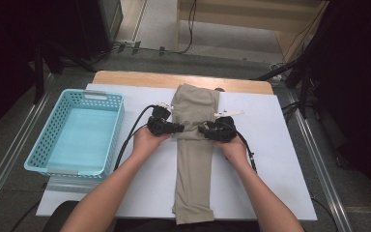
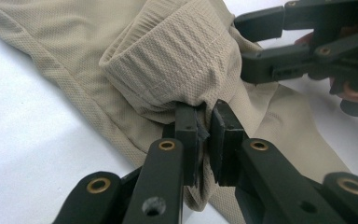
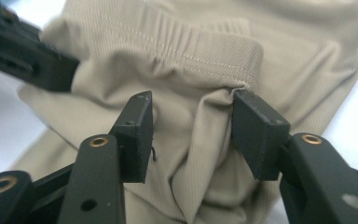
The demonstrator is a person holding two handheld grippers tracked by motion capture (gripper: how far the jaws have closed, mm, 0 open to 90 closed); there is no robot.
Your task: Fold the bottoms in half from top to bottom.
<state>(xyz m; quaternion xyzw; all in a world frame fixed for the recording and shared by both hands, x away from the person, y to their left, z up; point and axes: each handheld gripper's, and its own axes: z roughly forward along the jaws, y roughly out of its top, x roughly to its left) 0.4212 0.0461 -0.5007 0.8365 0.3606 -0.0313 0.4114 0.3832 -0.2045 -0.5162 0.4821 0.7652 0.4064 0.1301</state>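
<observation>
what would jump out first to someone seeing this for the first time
A long beige knit pair of trousers lies folded down the middle of the white table, gripped at both edges. The left gripper is pinched shut on a bunch of fabric; the right gripper stands open around a fold. An empty turquoise plastic basket sits left.

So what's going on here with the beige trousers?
A person is folding beige trousers on a white table with a hand-held gripper in each hand. The left gripper is shut on the cloth near the waistband. The right gripper has cloth between its jaws, which stand apart, not pinching. A blue basket sits at the left.
</observation>
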